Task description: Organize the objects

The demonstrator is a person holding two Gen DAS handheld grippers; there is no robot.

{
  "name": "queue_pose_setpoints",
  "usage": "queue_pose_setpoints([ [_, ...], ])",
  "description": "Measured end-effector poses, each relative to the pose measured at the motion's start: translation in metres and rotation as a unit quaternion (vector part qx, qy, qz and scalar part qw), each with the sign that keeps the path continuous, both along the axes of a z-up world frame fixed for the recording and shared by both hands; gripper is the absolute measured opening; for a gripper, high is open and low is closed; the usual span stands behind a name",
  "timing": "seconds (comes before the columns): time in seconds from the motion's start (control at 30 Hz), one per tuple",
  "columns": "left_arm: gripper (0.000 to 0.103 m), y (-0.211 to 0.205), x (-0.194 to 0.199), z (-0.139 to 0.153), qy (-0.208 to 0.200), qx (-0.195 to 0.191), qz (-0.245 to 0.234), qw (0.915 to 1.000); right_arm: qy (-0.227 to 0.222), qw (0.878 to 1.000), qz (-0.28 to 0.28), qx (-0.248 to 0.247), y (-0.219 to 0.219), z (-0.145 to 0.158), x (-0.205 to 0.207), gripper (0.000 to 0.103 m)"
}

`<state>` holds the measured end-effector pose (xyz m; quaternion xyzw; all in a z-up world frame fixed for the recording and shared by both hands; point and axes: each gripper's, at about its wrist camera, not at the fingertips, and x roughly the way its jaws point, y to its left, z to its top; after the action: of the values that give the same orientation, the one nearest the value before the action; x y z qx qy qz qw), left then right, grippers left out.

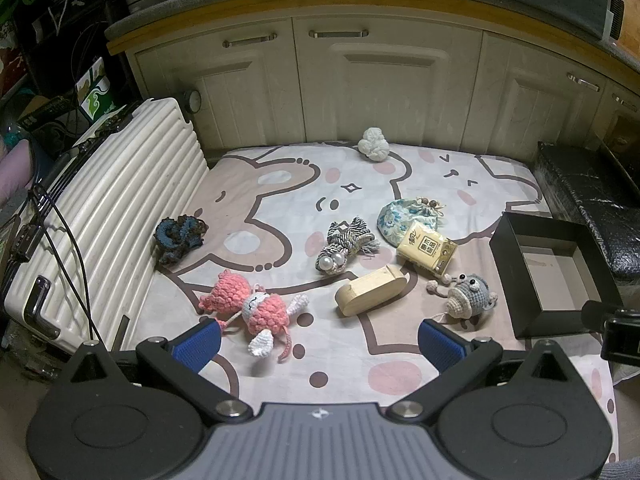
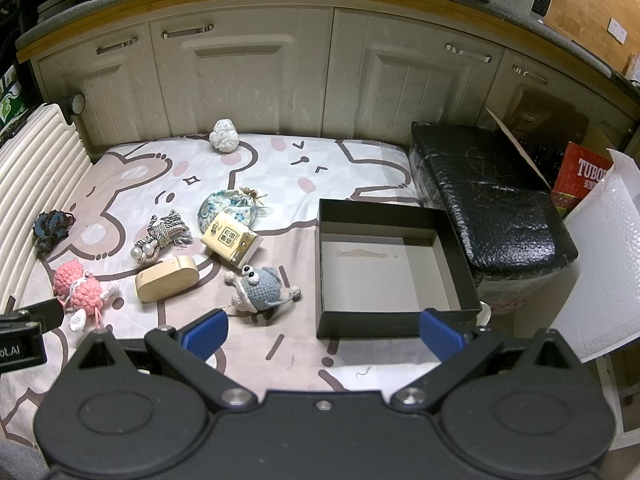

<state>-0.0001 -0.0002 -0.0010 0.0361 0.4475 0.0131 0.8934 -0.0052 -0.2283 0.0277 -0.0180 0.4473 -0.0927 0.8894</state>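
Both spread wide, gripping nothing: left claw (image 1: 320, 340), right claw (image 2: 322, 332). Scattered mid-sheet (image 1: 280, 200): toys, tissue pack (image 1: 426, 251), wooden case (image 1: 370, 290). At right edge: black box (image 2: 384, 216), empty.

Left gripper (image 1: 320, 342): black linkage arms, blue ribbed fingers (image 1: 200, 344), silver pivot screws, grey ridged body at 6 o'clock. Right gripper (image 2: 323, 334): same black frame, blue fingers (image 2: 440, 334), dark body, small centre screw.
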Motion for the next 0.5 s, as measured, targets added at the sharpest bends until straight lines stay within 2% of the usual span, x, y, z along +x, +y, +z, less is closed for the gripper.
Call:
queue_pose_setpoints([
  [0.5,0.103,0.0002,0.0001,0.0,0.001,-0.002,-0.001,1.0,0.001,1.0,-0.001,0.001,-0.0012,-0.0016,-0.0005,0.103],
])
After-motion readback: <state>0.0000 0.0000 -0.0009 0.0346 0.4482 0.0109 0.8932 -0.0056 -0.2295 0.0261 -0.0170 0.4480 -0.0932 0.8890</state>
